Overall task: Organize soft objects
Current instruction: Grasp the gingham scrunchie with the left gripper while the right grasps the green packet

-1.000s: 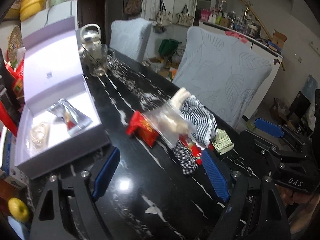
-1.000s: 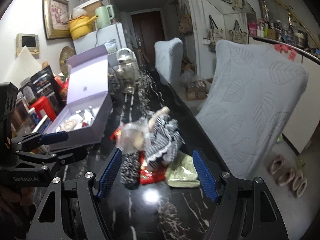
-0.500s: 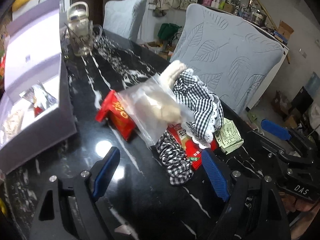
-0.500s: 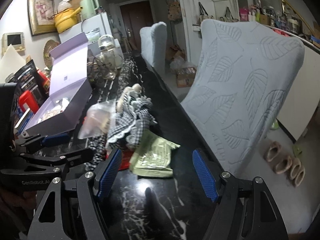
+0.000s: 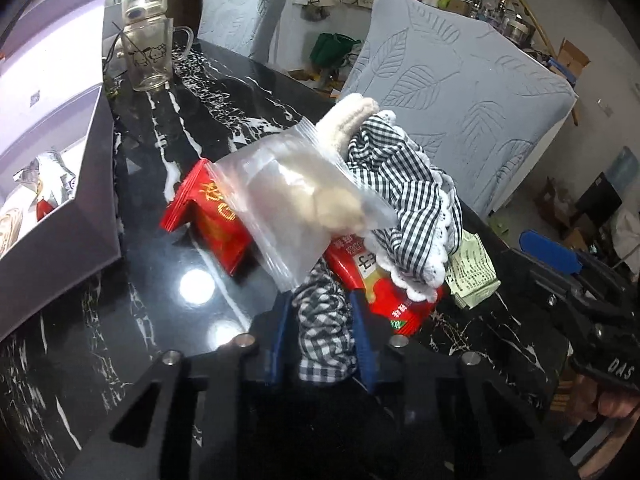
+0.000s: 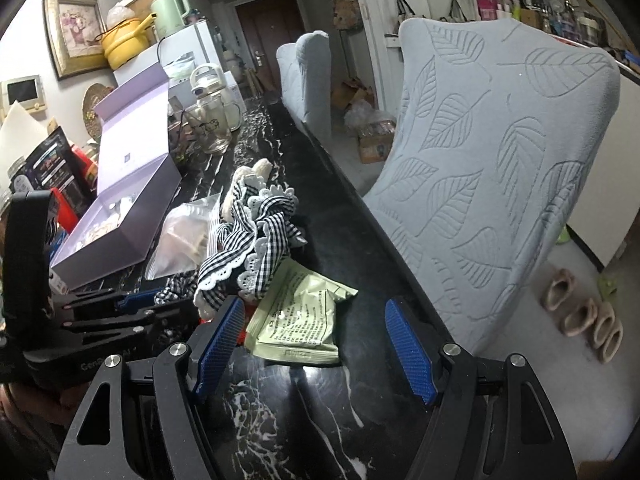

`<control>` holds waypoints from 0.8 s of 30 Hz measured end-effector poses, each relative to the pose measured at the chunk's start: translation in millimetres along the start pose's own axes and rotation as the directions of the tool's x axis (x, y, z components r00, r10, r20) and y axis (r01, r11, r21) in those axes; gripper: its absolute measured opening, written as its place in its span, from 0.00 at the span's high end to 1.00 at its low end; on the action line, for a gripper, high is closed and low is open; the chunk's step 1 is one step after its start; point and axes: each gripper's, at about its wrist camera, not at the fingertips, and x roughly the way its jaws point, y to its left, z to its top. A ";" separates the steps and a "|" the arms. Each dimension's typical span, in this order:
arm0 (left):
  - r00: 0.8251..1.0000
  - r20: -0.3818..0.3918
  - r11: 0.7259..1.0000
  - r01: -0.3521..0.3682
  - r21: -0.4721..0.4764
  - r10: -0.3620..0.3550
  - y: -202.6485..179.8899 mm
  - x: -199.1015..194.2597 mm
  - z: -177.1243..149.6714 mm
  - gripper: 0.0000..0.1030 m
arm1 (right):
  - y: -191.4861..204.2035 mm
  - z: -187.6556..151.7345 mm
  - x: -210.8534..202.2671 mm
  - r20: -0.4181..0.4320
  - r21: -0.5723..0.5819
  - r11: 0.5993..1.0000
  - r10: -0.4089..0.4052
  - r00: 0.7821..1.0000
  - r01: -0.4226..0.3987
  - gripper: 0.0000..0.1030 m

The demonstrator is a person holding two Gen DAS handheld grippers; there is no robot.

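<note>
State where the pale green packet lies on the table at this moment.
In the right wrist view the pale green packet lies flat on the black marble table, partly under the checked cloth, just ahead of the open right claw.

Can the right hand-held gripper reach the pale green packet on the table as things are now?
Probably yes. The right hand-held gripper is open, and the green packet lies flat just ahead of its fingers. Only the checked cloth overlaps the packet's far left edge.

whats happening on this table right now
A person is sorting a pile of soft things on a black marble table. The left gripper is shut on the checked cloth; the right gripper hangs open over a pale green packet. The open lilac box waits nearby.
</note>
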 end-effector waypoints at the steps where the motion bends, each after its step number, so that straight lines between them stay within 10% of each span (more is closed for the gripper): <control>1: 1.000 -0.001 1.000 0.001 0.003 -0.001 0.5 -0.5 -0.9 0.75 | -0.4 0.3 1.1 -0.001 0.001 1.000 0.003 1.000 -0.003 0.29; 24: 1.000 0.004 1.000 -0.021 -0.007 0.021 22.1 -48.8 -36.7 0.76 | 12.4 0.6 43.5 -0.088 -0.083 0.995 -0.063 0.994 0.055 0.23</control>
